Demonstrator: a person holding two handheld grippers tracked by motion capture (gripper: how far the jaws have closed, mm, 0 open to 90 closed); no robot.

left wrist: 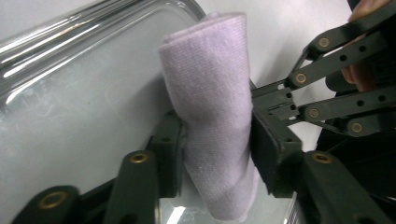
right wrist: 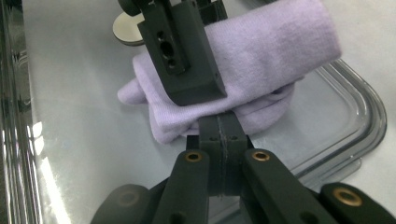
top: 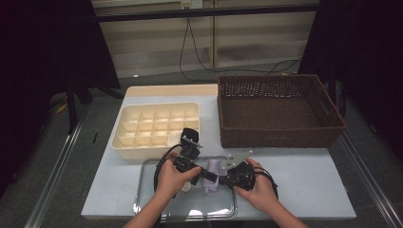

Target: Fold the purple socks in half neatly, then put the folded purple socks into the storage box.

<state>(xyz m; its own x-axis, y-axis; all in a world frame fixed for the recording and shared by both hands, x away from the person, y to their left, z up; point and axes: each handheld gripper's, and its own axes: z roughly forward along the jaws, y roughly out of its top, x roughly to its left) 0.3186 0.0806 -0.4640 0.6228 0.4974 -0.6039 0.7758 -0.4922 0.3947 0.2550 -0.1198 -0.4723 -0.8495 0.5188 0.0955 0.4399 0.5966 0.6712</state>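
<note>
A folded lilac cloth [top: 212,174] lies in the clear tray [top: 147,209] at the near edge of the table [top: 304,185], towards the tray's far right corner.

Left gripper [top: 205,175] comes in from the left. In the left gripper view its two black jaws stand on either side of the cloth [left wrist: 215,116], partly spread, with the cloth between them; whether the pads press the fabric cannot be told.

Right gripper [top: 227,180] comes in from the right. In the right gripper view its jaws are pressed together, tips at the near underside of the cloth [right wrist: 252,60]; no fabric is visibly caught between them.

A small white disc [right wrist: 127,29] lies on the tray just beyond the cloth.

Cream divided box [top: 157,128] sits on the far left of the table, wicker basket [top: 280,109] on the far right.
</note>
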